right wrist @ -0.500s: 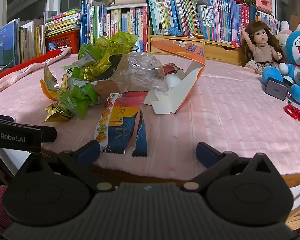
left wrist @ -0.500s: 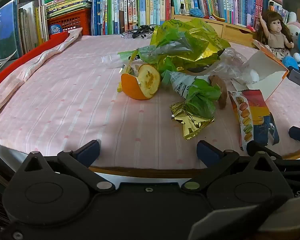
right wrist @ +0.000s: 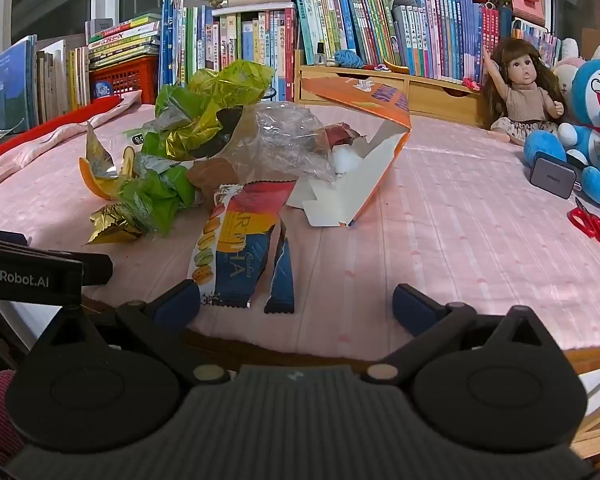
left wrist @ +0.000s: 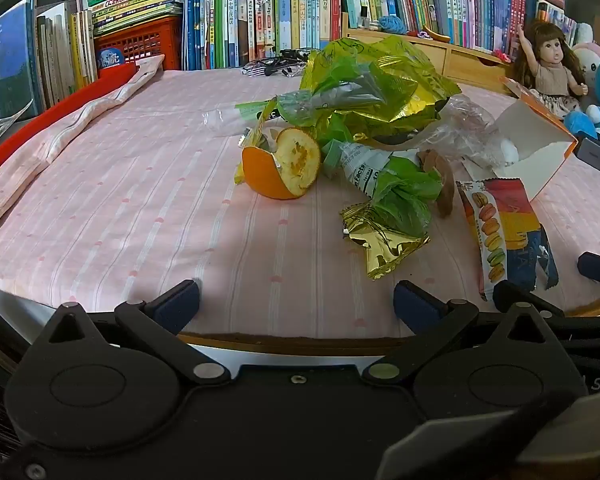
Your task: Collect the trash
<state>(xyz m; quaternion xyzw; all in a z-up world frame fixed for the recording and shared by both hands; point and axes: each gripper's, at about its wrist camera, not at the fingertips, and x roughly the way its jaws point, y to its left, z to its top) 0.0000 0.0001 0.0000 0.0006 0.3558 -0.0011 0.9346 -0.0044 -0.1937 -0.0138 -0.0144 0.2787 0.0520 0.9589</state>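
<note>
Left gripper (left wrist: 296,298) and right gripper (right wrist: 296,300) unmoved since before, fingers spread wide, empty, trash pile (left wrist: 380,152) unchanged

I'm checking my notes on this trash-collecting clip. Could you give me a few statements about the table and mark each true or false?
1. The orange peel lies on the pink tablecloth. True.
2. The left gripper grips the macaron wrapper. False: it is open and holds nothing.
3. The red scissors lie near the blue plush toy. True.
4. The right gripper is shut. False: it is open, empty.
5. The orange carton is closed. False: it lies torn open.
</note>
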